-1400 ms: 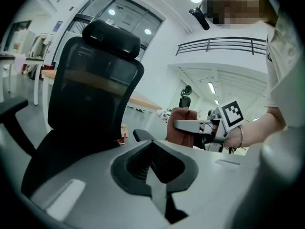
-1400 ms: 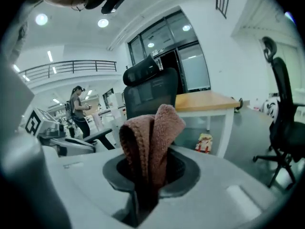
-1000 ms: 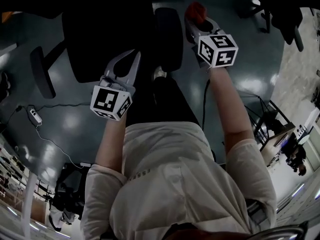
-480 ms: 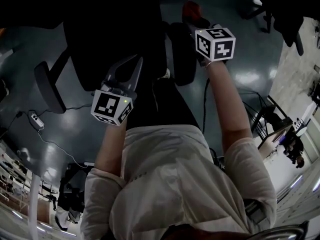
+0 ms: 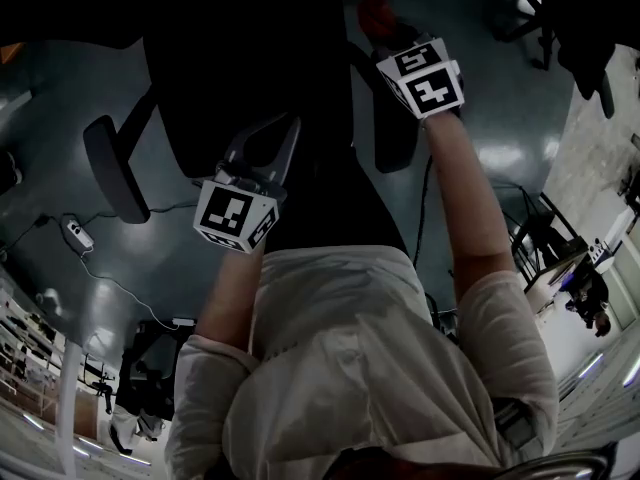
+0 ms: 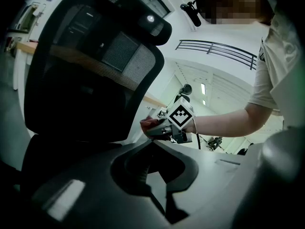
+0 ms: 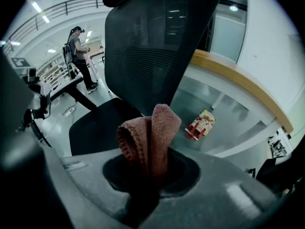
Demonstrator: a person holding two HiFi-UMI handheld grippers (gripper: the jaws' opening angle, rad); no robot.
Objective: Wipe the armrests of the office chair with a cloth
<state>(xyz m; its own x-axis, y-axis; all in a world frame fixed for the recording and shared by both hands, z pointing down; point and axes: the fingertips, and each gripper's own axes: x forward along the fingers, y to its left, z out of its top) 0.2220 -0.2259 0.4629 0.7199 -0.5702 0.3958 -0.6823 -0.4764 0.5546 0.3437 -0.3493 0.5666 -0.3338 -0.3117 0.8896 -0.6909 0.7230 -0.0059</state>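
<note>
Right tool (image 7: 147,180) clamps cloth (image 7: 150,137) | left tool (image 6: 159,193) closed, empty | chair backrest (image 7: 157,46) ahead | red packet (image 7: 200,124) on floor

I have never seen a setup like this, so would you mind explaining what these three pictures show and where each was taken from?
There is no robot here: a person holds a handheld gripper in each hand, each carrying a cube of square markers. The head view comes from a camera on the person's head, looking down at both arms and a black office chair. The other two come from cameras riding on the grippers, looking along their jaws. The right gripper is shut on a reddish-brown cloth, close to one armrest. The left gripper is shut and empty. A red-and-white packet lies on the floor.
</note>
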